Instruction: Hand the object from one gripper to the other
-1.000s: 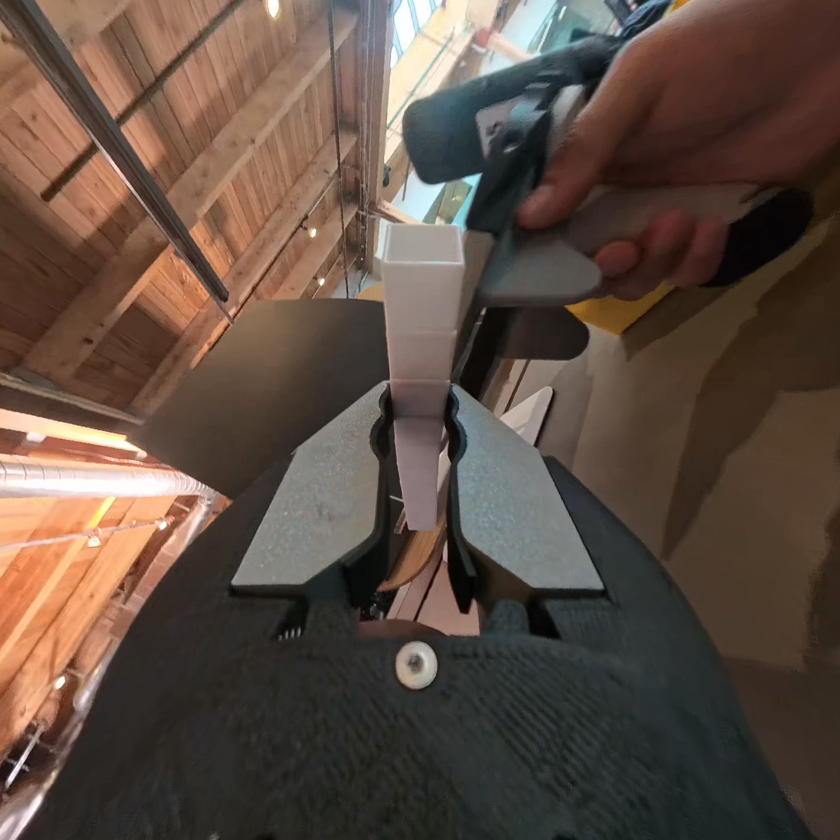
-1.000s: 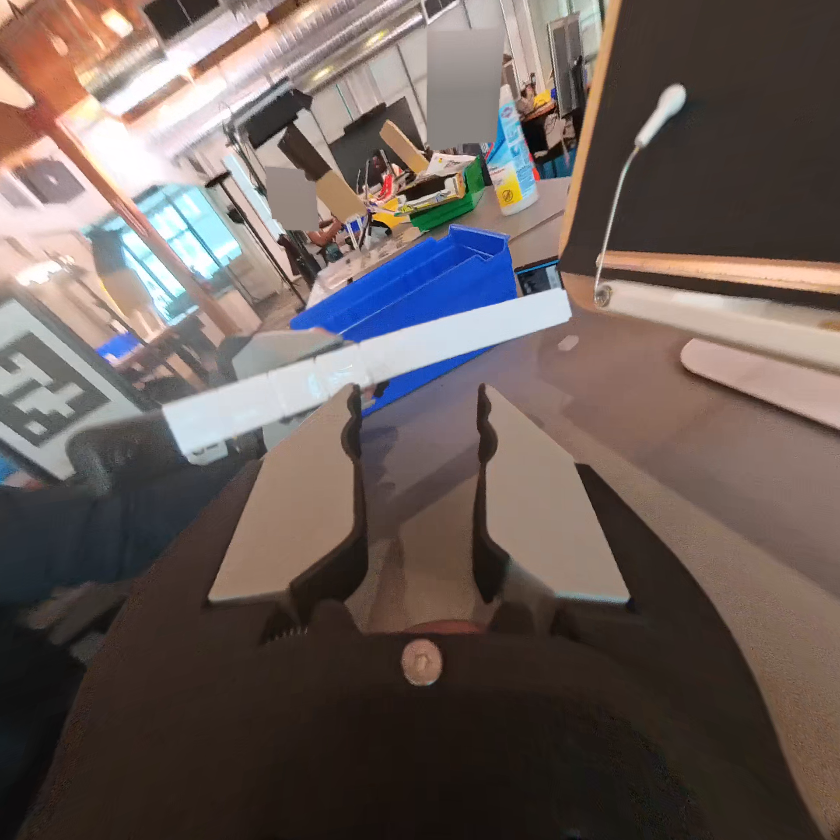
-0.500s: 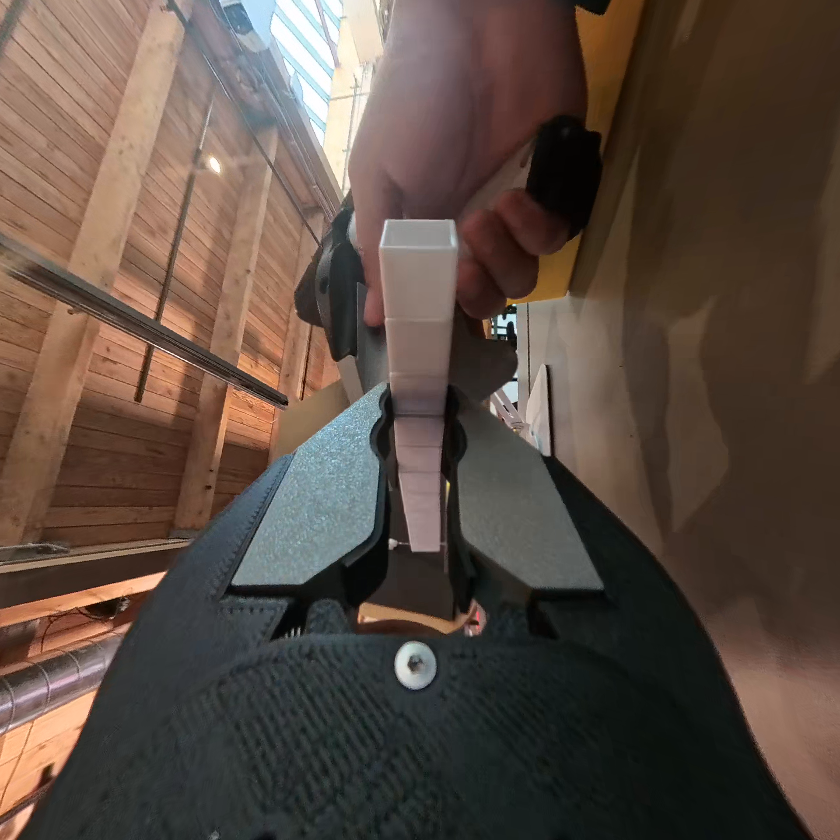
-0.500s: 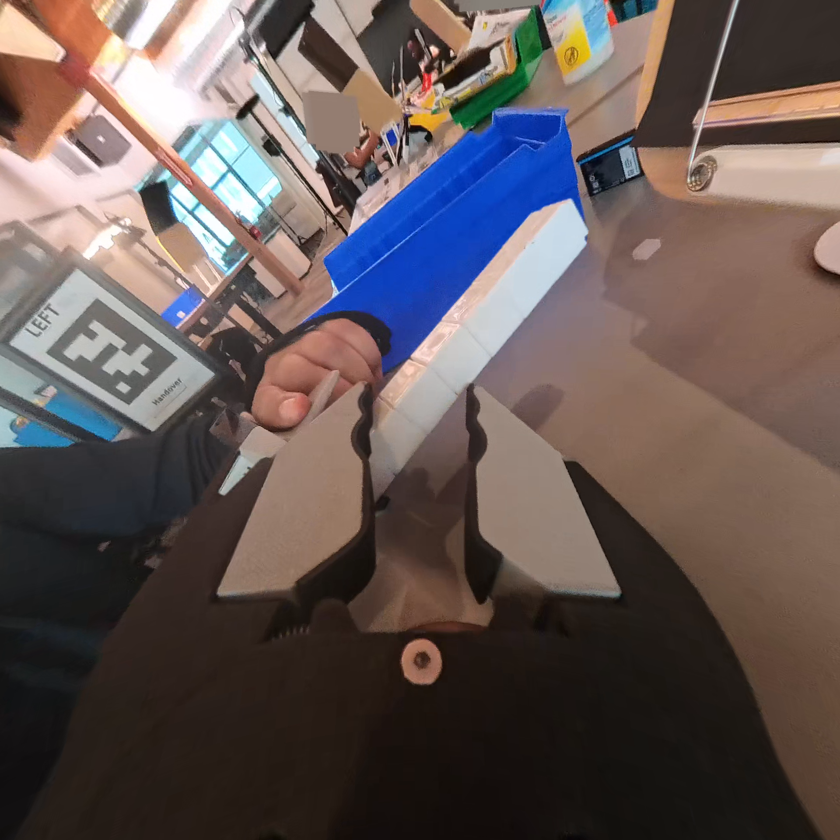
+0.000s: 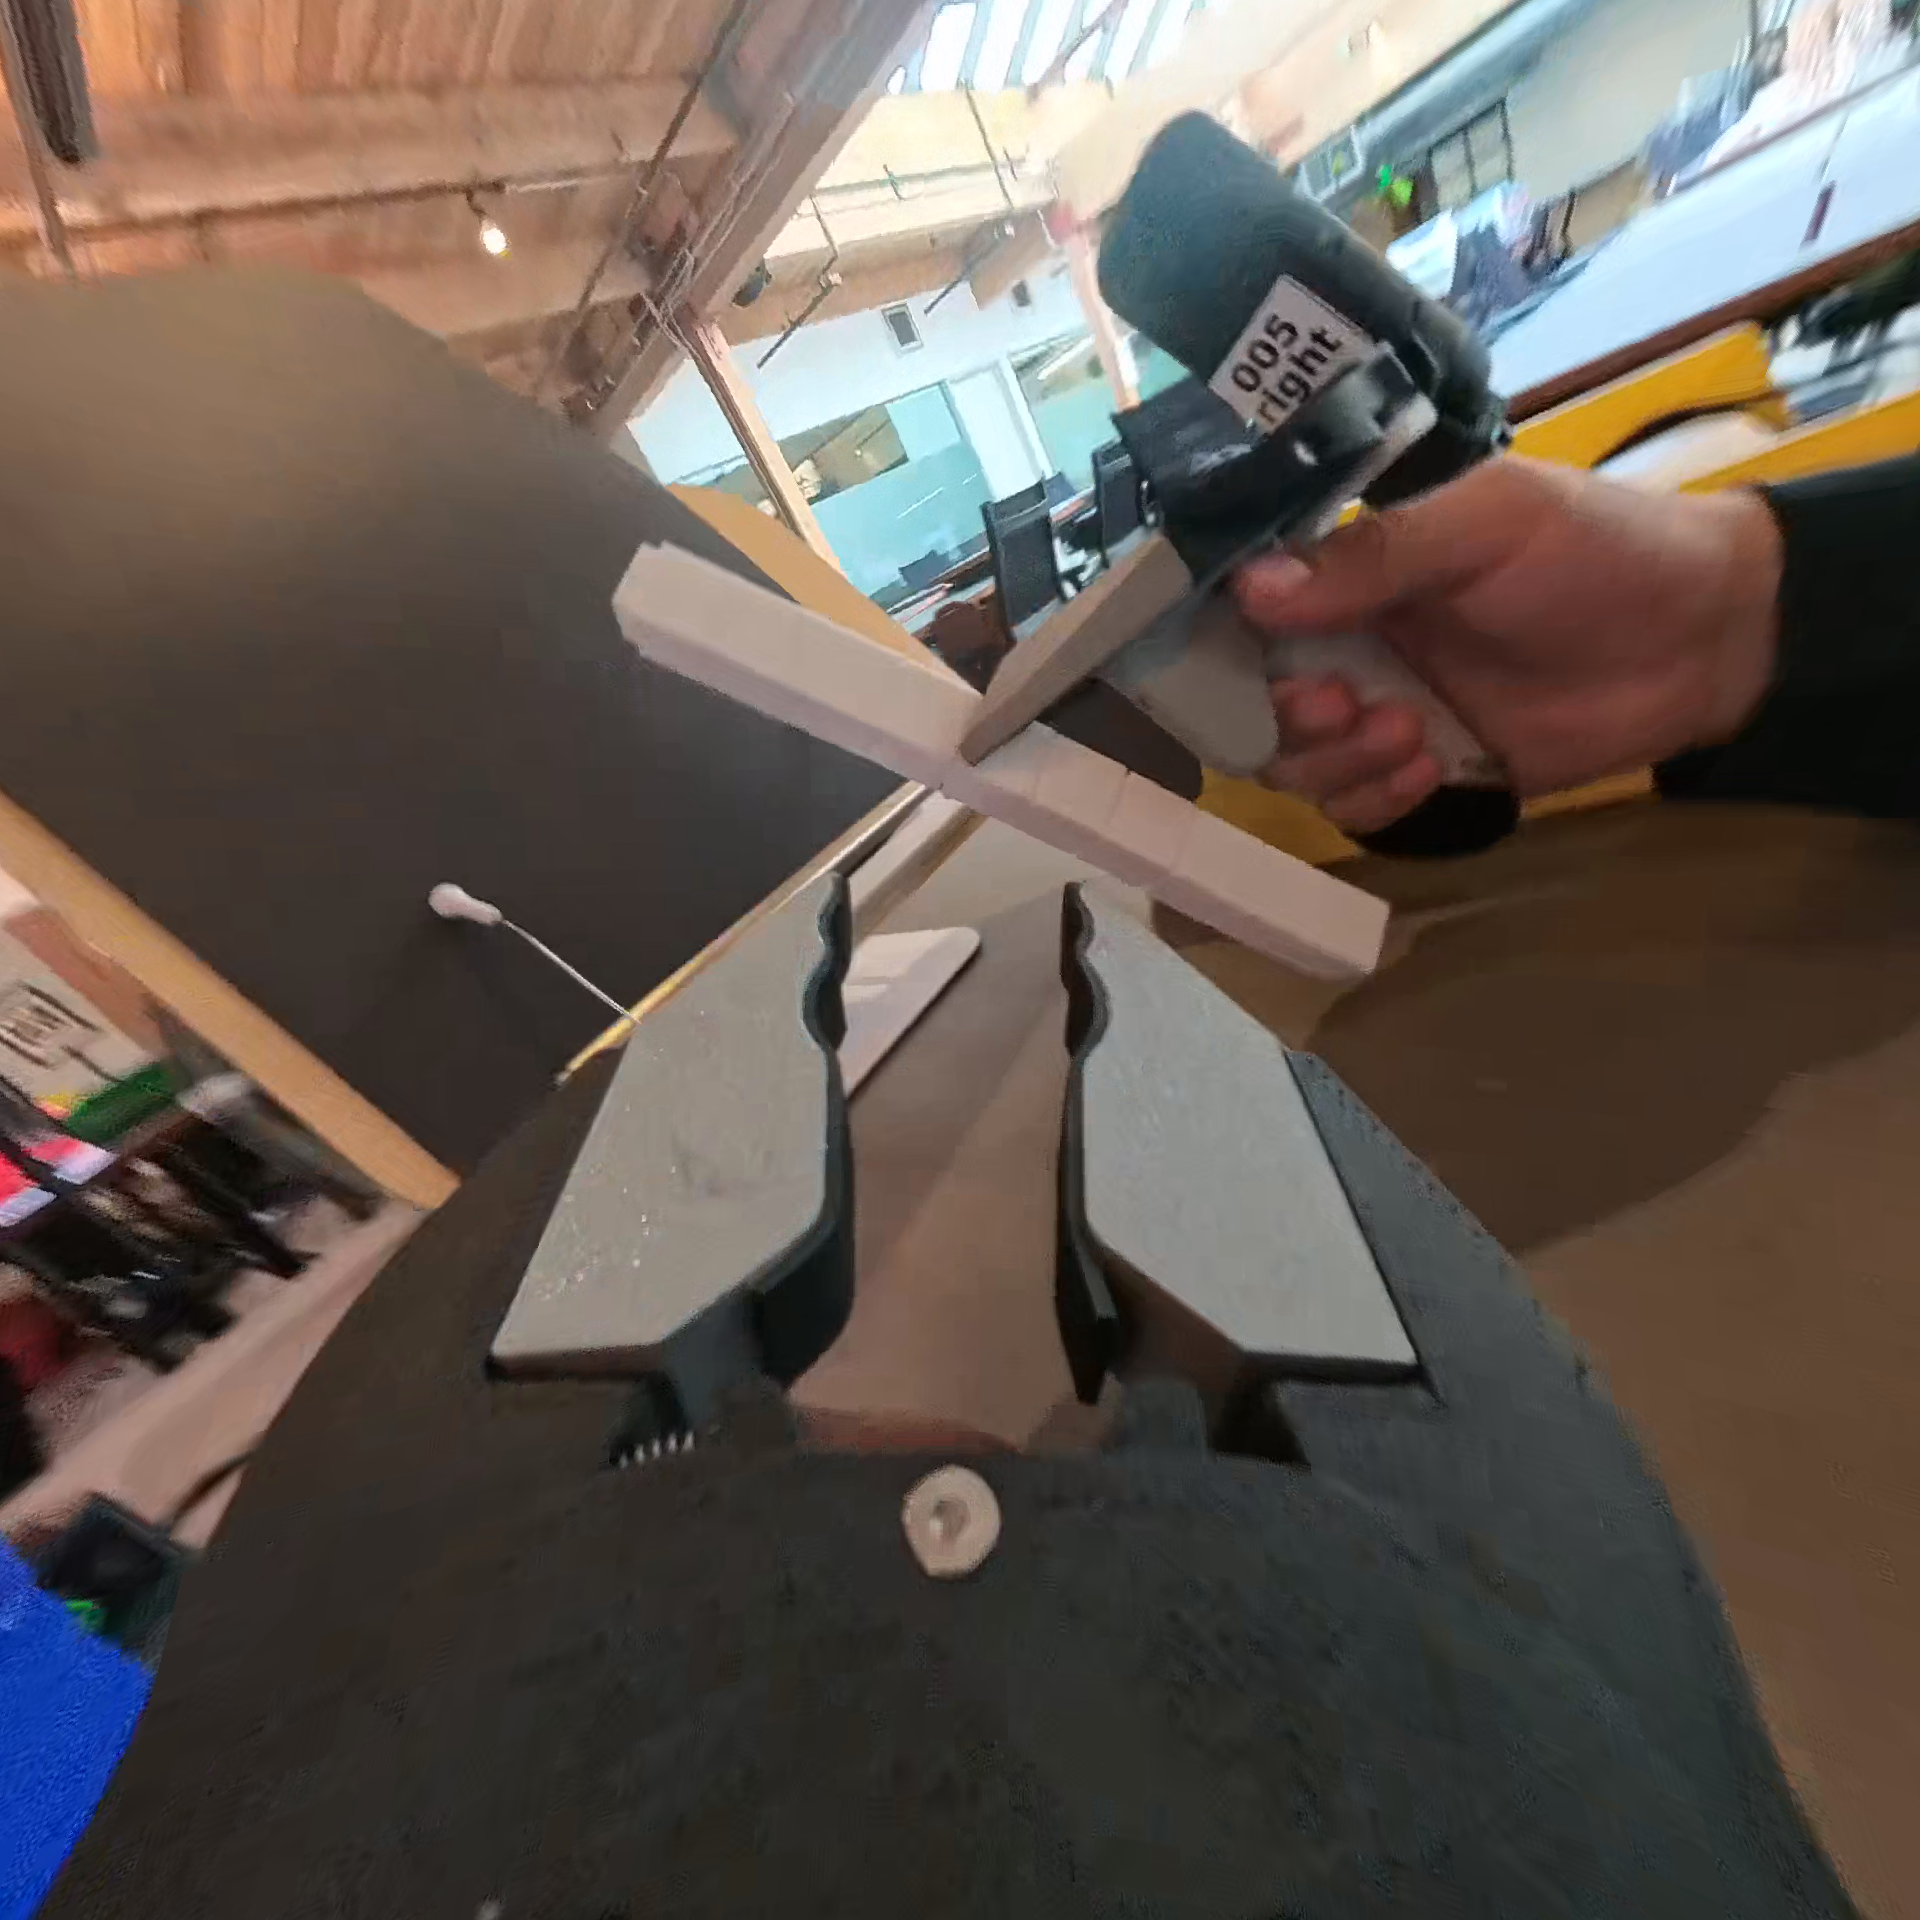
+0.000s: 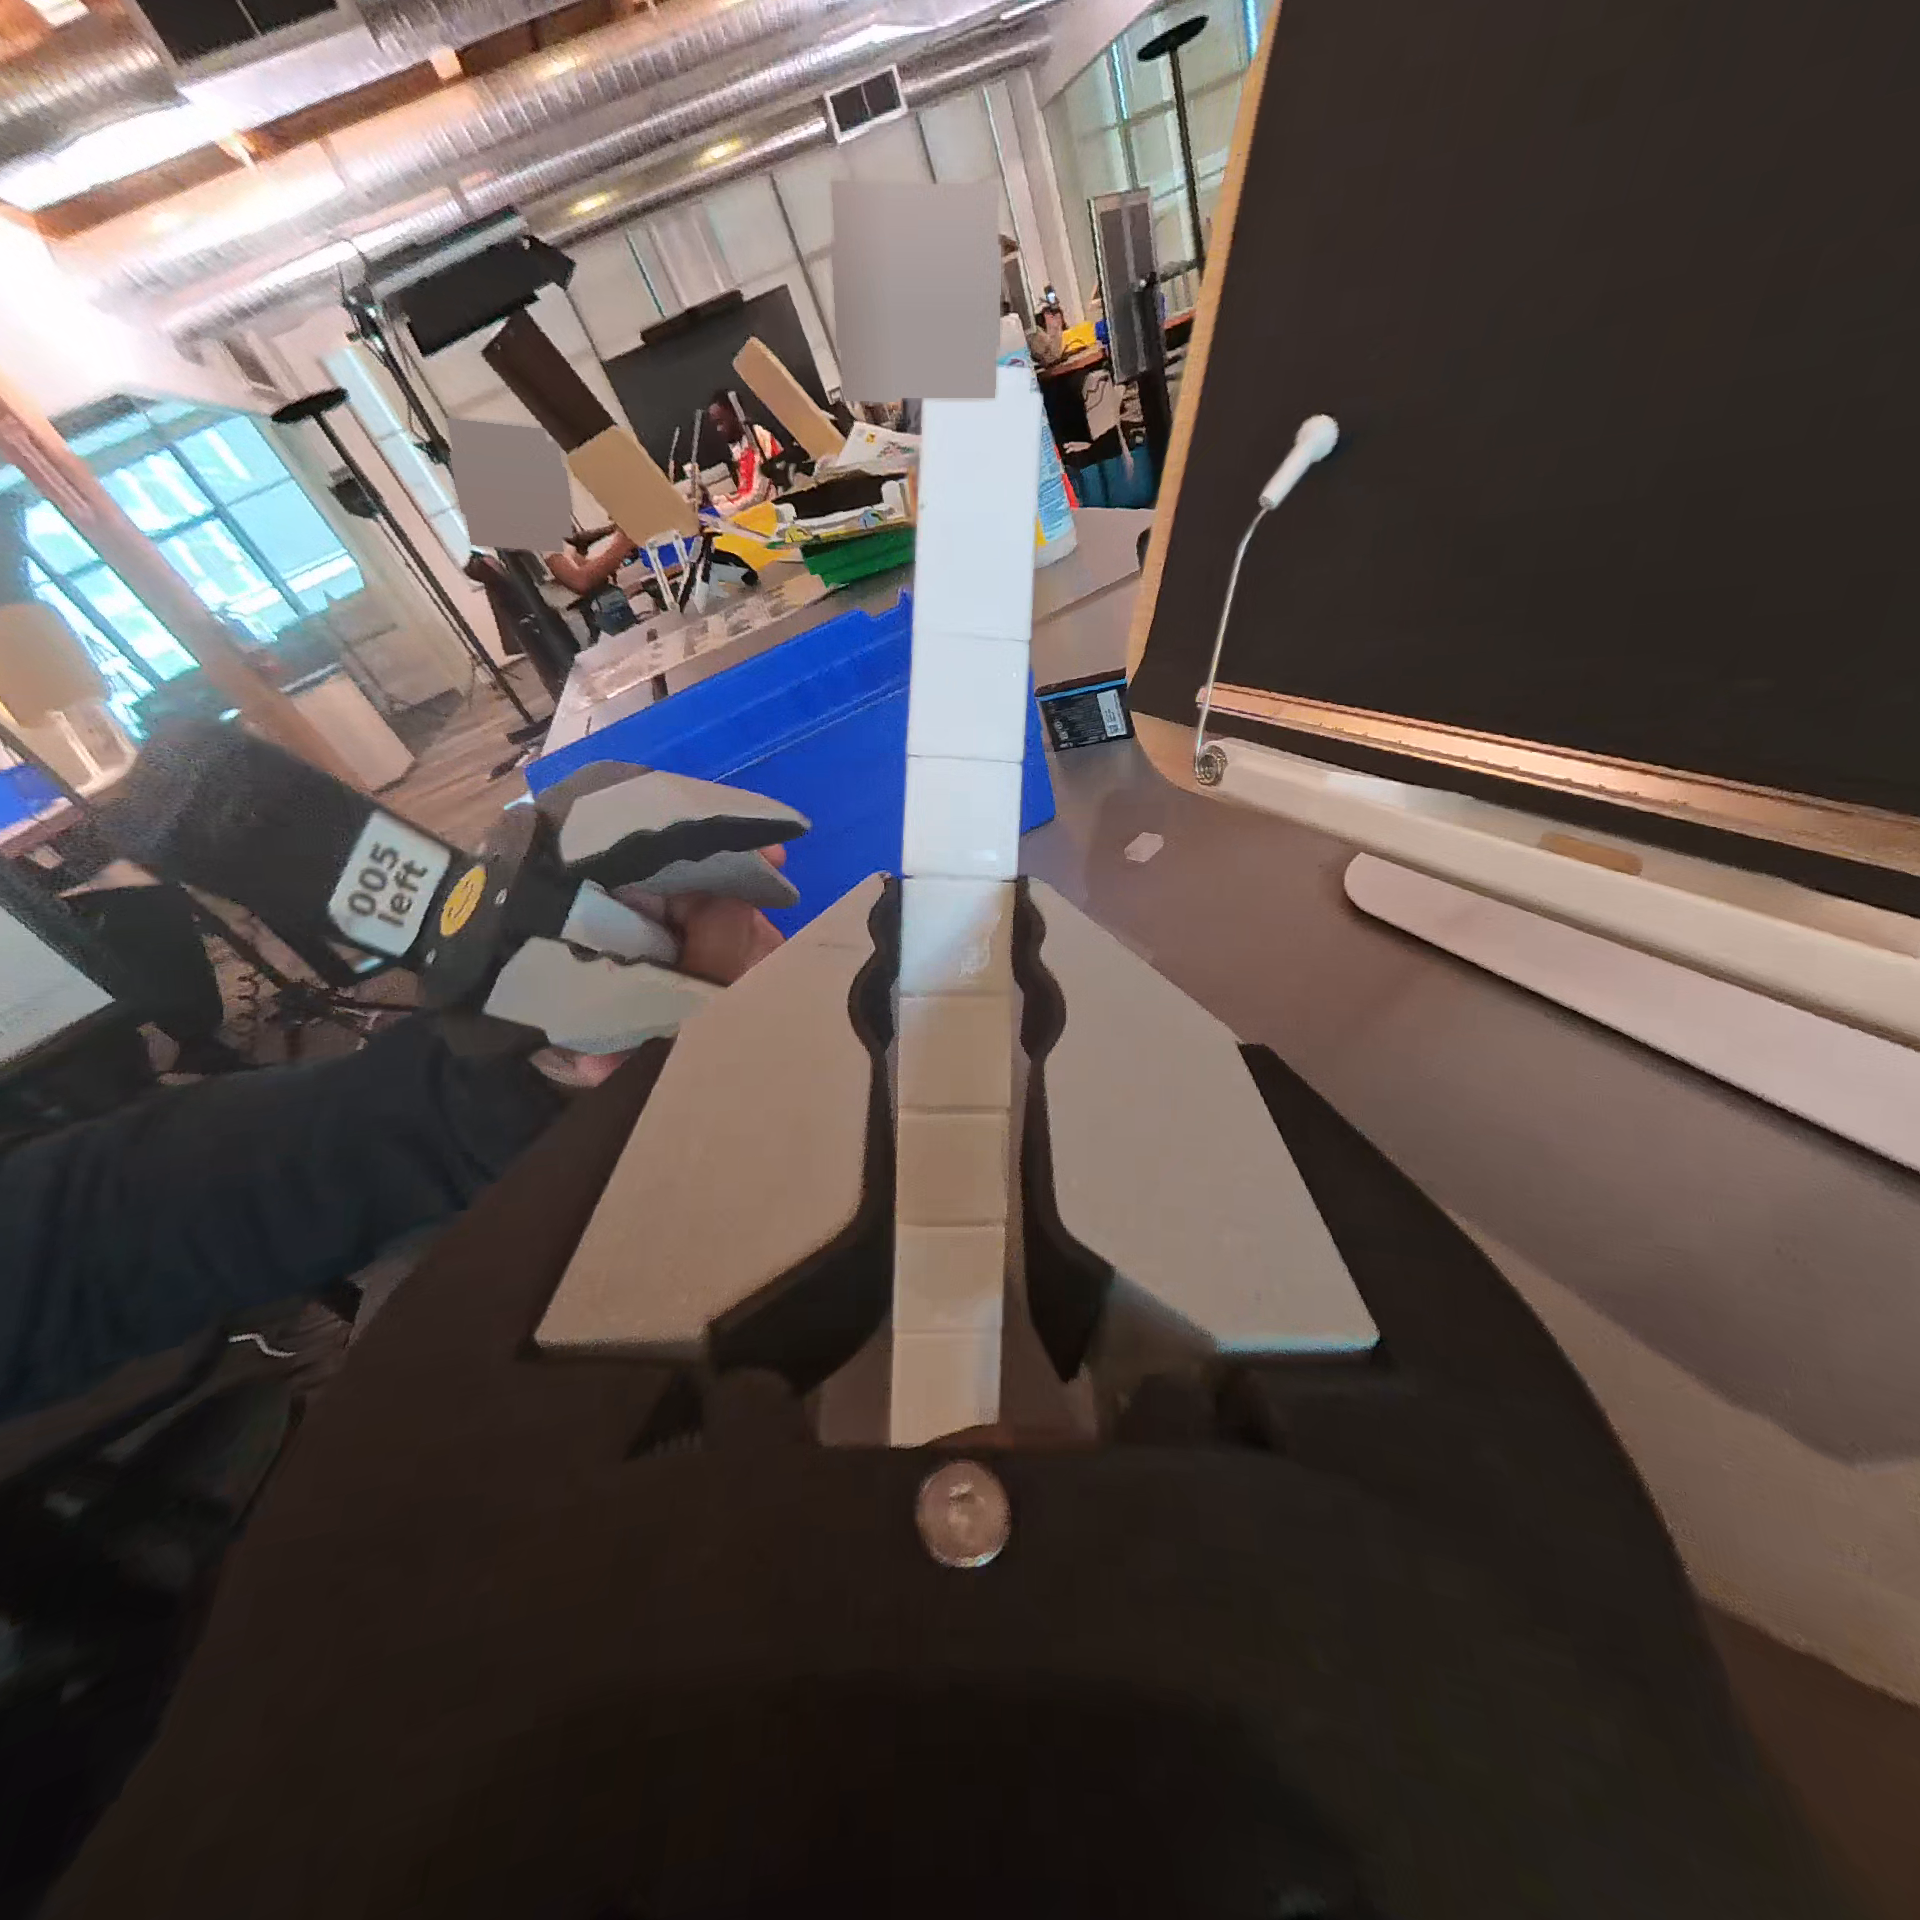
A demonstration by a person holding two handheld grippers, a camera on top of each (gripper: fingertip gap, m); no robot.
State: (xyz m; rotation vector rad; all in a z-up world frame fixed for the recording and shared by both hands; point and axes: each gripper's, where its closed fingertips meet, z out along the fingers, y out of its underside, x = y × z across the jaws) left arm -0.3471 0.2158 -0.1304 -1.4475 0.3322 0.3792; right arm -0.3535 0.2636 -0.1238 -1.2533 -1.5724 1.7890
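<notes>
The object is a long white square bar made of several segments. In the right wrist view my right gripper (image 6: pixel 956 902) is shut on the bar (image 6: pixel 968 665), which runs lengthwise between the fingers and sticks out upward past the tips. In the left wrist view the bar (image 5: pixel 790 655) is tilted, clamped near its middle by the hand-held right gripper (image 5: pixel 1023 743). My left gripper (image 5: pixel 951 914) is open and empty, just below the bar and apart from it. It also shows in the right wrist view (image 6: pixel 795 860), open, to the left of the bar.
A brown table (image 6: pixel 1455 1195) lies below. A black board with a wooden edge (image 6: pixel 1558 364) stands at the right on a white base (image 6: pixel 1662 997), with a thin wire probe (image 6: pixel 1294 457). A blue bin (image 6: pixel 769 727) and a small black device (image 6: pixel 1086 717) sit behind.
The left gripper has opened, let go of the bar and drawn back. The right gripper, open beside the bar before, has shut on it and now holds it alone.
</notes>
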